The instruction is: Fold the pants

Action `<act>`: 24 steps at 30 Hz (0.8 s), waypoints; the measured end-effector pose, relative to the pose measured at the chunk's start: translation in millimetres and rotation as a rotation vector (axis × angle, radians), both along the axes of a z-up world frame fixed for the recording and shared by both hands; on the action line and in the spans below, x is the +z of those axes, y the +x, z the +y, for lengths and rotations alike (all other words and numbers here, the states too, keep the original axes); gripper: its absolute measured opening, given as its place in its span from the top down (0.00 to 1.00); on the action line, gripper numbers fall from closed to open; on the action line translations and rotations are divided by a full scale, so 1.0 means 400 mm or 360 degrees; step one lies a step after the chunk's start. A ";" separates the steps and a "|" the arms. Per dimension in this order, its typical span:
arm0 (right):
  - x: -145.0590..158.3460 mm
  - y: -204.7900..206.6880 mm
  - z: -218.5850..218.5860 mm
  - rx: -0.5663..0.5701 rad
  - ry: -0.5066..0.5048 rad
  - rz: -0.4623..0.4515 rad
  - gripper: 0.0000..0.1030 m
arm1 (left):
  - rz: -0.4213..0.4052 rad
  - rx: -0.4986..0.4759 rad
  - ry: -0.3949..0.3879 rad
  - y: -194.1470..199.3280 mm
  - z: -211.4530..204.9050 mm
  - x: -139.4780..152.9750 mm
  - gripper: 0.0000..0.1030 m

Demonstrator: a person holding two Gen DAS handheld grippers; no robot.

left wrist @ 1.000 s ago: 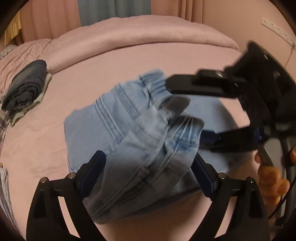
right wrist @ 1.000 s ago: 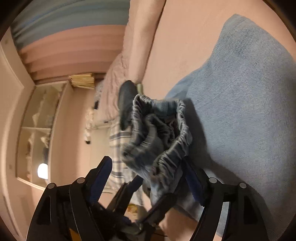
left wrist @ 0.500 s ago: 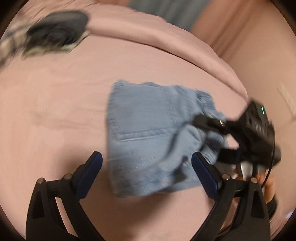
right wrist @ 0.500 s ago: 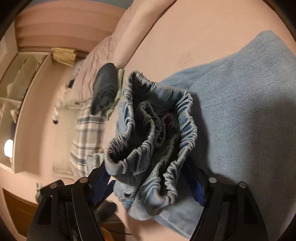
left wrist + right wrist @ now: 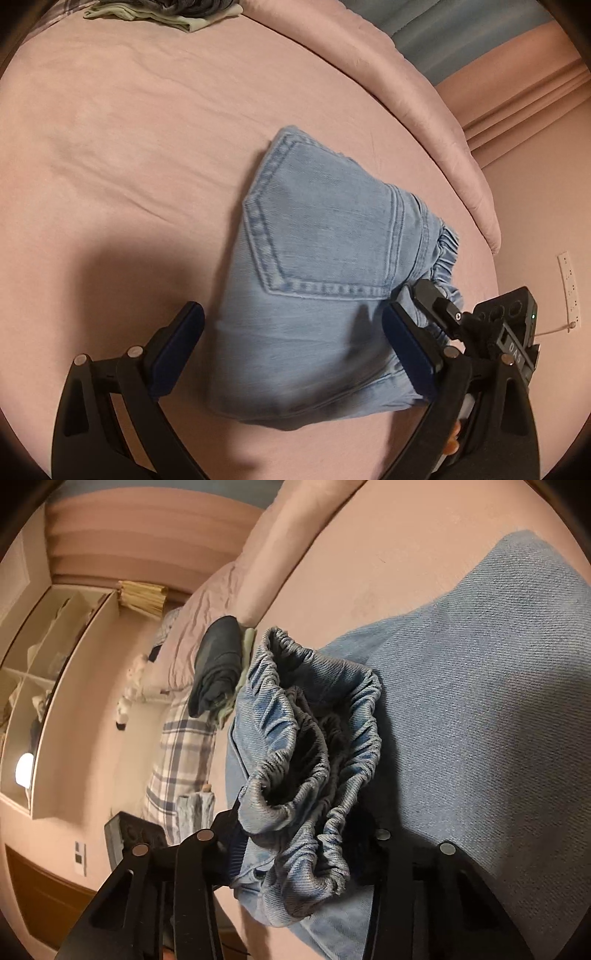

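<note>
Light blue denim pants [image 5: 325, 240] lie folded into a compact bundle on the pink bed sheet [image 5: 129, 147], back pocket facing up. My left gripper [image 5: 293, 347] hangs open just above the bundle's near end, one finger on each side, pads clear of the cloth. In the right wrist view the gathered elastic waistband [image 5: 314, 746] bulges up between the fingers of my right gripper [image 5: 299, 834]. Its jaws are closing and the cloth fills the gap, hiding the pads. The right gripper's body [image 5: 509, 332] shows at the bundle's right end.
A stack of folded dark and pale clothes [image 5: 184, 11] [image 5: 218, 664] sits at the far side of the bed. A rolled pink duvet [image 5: 406, 85] borders the sheet. A plaid pillow [image 5: 181, 753], wall shelves [image 5: 44, 686] and a socket strip [image 5: 569, 284] lie beyond.
The left gripper has rolled and swung over the bundle, no longer around bunched denim. The right gripper's fingers have drawn in around the waistband.
</note>
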State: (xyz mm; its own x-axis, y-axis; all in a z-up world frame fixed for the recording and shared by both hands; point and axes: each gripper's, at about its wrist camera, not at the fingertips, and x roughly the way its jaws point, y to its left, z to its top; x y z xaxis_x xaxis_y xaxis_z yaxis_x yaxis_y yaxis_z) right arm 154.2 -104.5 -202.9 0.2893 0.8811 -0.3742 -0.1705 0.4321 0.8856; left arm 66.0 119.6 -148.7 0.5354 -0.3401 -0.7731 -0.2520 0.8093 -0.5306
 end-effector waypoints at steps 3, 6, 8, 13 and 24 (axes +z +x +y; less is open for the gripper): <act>0.000 0.000 -0.001 0.0009 0.0024 -0.0002 0.59 | 0.0038 0.0031 -0.0011 0.015 -0.002 -0.001 0.05; -0.003 0.000 -0.004 0.0015 0.0044 -0.0004 0.59 | 0.0063 0.0047 0.0026 0.023 -0.009 0.000 0.05; -0.007 -0.001 -0.005 0.0015 0.0072 -0.0003 0.59 | 0.0074 0.0052 0.0055 0.026 -0.017 0.002 0.04; -0.015 -0.003 -0.012 0.0021 0.0100 -0.0003 0.59 | 0.0099 0.0078 0.0053 0.040 -0.021 0.005 0.04; 0.034 -0.022 -0.035 -0.0026 0.0055 -0.0126 0.59 | 0.0076 0.0124 0.0036 0.047 -0.030 0.022 0.04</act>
